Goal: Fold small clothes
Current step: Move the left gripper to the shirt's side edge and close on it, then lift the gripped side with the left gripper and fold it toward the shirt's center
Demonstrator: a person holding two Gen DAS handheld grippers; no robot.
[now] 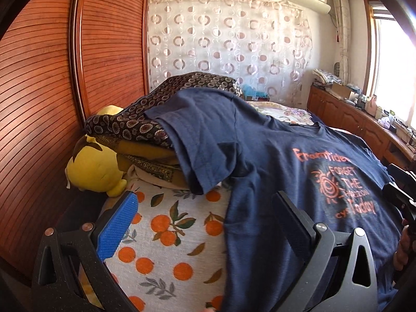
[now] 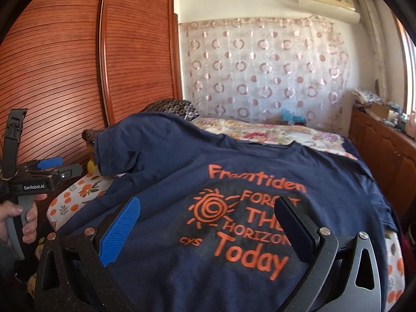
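Navy tee [image 2: 234,161] lies spread face-up on the bed, orange print [image 2: 241,218] reading "Framtiden / Forget the horizon / Today" toward the near end, collar [image 2: 270,144] toward the far end. Its left sleeve [image 1: 192,140] is draped up over a stack of folded blankets [image 1: 135,127] by the wardrobe [image 1: 52,78]; sleeve hem hangs off the stack edge just above the sheet.

Left gripper [image 1: 205,208]: jaws wide apart, holding nothing. It hangs over the tee's left edge, blue pad [image 1: 117,226] above the orange-print sheet [image 1: 166,234], the other finger over navy fabric. Contact with the cloth: can't tell.

Right gripper [image 2: 208,215]: jaws wide apart, empty, above the chest print. Fingers straddle the print; can't tell if they touch the fabric.

In the right wrist view the left gripper shows side-on at the left edge, a hand [image 2: 18,221] wrapped around its grey handle.

Yellow plush [image 1: 96,166] sits against the blanket stack next to the wardrobe. Circle-pattern curtain [image 1: 228,39] on the back wall, cabinets [image 2: 384,150] along the window side.
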